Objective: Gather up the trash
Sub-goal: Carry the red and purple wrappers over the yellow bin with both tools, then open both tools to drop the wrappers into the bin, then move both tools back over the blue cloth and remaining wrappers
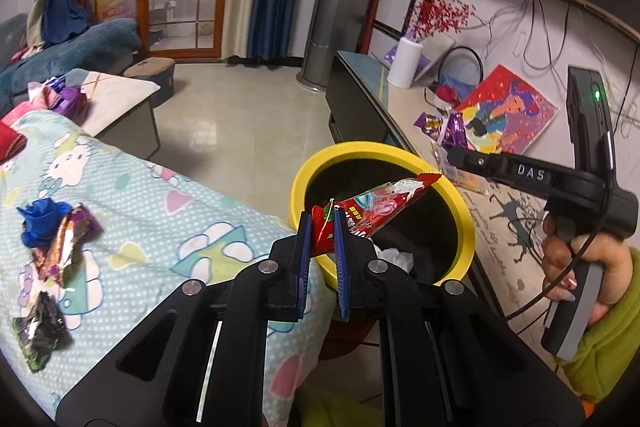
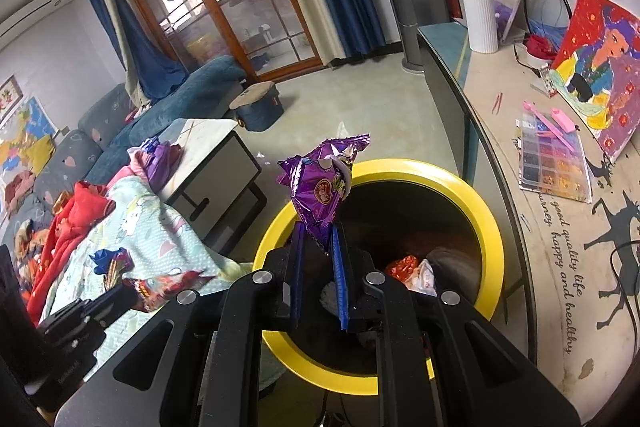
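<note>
Two claws over yellow bin (image 2: 486, 227), left claw (image 1: 320, 223) pinching red wrapper (image 1: 372, 207), right claw (image 2: 318, 231) pinching purple wrapper (image 2: 320, 195)

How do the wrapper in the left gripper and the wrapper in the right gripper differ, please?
Colour: the red wrapper in the left gripper has a clear printed middle; the purple wrapper in the right gripper is shiny foil.
Shape: the red one is long and fairly flat, the purple one crumpled and puffy.
Pose: the red one leans right across the yellow bin, the purple one stands nearly upright.
Both are pinched at one end over the bin.
</note>
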A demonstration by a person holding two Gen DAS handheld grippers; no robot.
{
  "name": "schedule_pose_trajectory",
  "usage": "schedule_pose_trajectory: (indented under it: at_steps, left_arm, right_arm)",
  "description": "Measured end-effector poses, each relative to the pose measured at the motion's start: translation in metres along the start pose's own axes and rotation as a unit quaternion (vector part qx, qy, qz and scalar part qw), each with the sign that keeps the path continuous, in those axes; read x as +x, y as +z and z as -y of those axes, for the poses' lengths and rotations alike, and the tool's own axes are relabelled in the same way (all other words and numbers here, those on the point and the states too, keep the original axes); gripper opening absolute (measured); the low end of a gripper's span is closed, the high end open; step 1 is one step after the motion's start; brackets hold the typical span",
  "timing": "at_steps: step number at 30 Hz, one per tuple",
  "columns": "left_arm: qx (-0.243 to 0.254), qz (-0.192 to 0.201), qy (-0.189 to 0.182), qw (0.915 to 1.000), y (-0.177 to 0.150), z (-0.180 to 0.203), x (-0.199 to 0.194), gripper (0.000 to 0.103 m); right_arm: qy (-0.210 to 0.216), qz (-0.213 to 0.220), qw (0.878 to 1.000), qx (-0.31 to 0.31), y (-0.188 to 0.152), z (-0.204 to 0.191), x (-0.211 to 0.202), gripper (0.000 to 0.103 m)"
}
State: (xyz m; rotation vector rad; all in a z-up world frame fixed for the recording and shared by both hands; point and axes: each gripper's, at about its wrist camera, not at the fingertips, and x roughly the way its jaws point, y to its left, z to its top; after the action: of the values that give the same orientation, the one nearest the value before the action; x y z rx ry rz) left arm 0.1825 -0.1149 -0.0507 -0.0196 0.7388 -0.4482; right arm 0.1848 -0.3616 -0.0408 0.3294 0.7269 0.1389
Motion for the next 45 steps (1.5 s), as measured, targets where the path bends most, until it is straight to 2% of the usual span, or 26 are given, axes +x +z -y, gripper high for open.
schedule_pose_trajectory:
  at_steps: [19,25,26,28,29,30,31,33,37,38,42,45]
  left_arm:
    - [0.058,-0.067,-0.021,0.9959,-0.019,0.041,0.055,0.007]
    - [0.062,-0.077,-0.027,0.9947,-0.018,0.044,0.069,0.007]
    - [0.06,-0.08,-0.029,0.9946,-0.018,0.046,0.073,0.008]
    - [0.047,-0.081,-0.03,0.9952,-0.017,0.043,0.077,0.018]
    - [0.042,-0.08,-0.031,0.9954,-0.017,0.04,0.077,0.027]
    - [0.037,-0.077,-0.033,0.9958,-0.017,0.038,0.076,0.035]
    - [0.033,-0.074,-0.034,0.9961,-0.017,0.037,0.074,0.039]
    - [0.026,-0.067,-0.036,0.9968,-0.017,0.034,0.071,0.055]
    - [0.002,-0.052,-0.042,0.9978,-0.014,0.025,0.062,0.073]
    - [-0.002,-0.048,-0.04,0.998,-0.014,0.023,0.06,0.081]
    - [-0.023,-0.03,-0.034,0.9987,-0.011,0.015,0.046,0.092]
    - [-0.035,-0.016,-0.022,0.999,-0.009,0.008,0.036,0.092]
  right_arm:
    - [-0.008,-0.021,0.999,0.028,-0.002,0.027,0.016,0.013]
    - [-0.009,-0.026,0.998,0.054,-0.002,0.039,0.019,0.015]
    - [-0.012,-0.027,0.998,0.059,-0.002,0.041,0.02,0.019]
    - [-0.02,-0.028,0.997,0.07,-0.003,0.047,0.021,0.029]
    - [-0.024,-0.028,0.996,0.076,-0.003,0.05,0.021,0.032]
    - [-0.027,-0.027,0.996,0.078,-0.004,0.052,0.021,0.033]
    - [-0.032,-0.027,0.996,0.079,-0.004,0.053,0.021,0.033]
    - [-0.037,-0.025,0.996,0.081,-0.004,0.054,0.021,0.037]
    - [-0.043,-0.019,0.996,0.077,-0.005,0.052,0.019,0.042]
    - [-0.045,-0.015,0.996,0.074,-0.005,0.05,0.018,0.043]
    - [-0.047,-0.001,0.997,0.061,-0.003,0.043,0.012,0.048]
    - [-0.047,0.009,0.997,0.053,-0.001,0.038,0.008,0.05]
